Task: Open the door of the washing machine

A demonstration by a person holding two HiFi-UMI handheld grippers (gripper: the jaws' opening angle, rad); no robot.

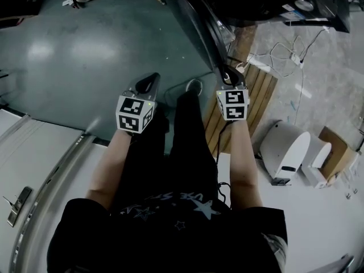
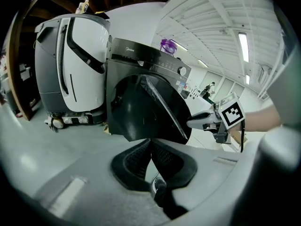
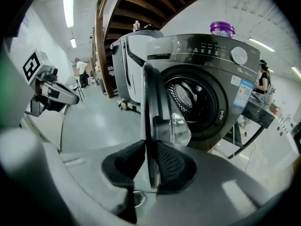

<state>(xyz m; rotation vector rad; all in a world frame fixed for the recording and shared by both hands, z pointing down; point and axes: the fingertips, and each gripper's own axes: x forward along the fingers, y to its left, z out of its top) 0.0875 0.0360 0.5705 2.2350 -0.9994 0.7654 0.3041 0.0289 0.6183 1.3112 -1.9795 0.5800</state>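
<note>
The dark grey front-loading washing machine (image 3: 207, 51) stands with its round door (image 3: 155, 107) swung out and the steel drum (image 3: 193, 100) showing. My right gripper (image 3: 149, 149) is shut on the door's free edge, one pad on each face. In the head view that gripper (image 1: 230, 77) meets the lower end of the door (image 1: 193, 21). My left gripper (image 2: 150, 142) is shut on nothing, left of the door (image 2: 141, 107) and apart from it. In the head view it (image 1: 149, 83) hangs over the green floor.
A white and grey machine (image 2: 70, 65) stands beside the washer. A purple container (image 3: 222, 28) sits on the washer's top. A wooden pallet (image 1: 259, 95), loose cables (image 1: 284, 56) and a white appliance (image 1: 284, 147) lie at the right. People (image 3: 81, 69) stand far back.
</note>
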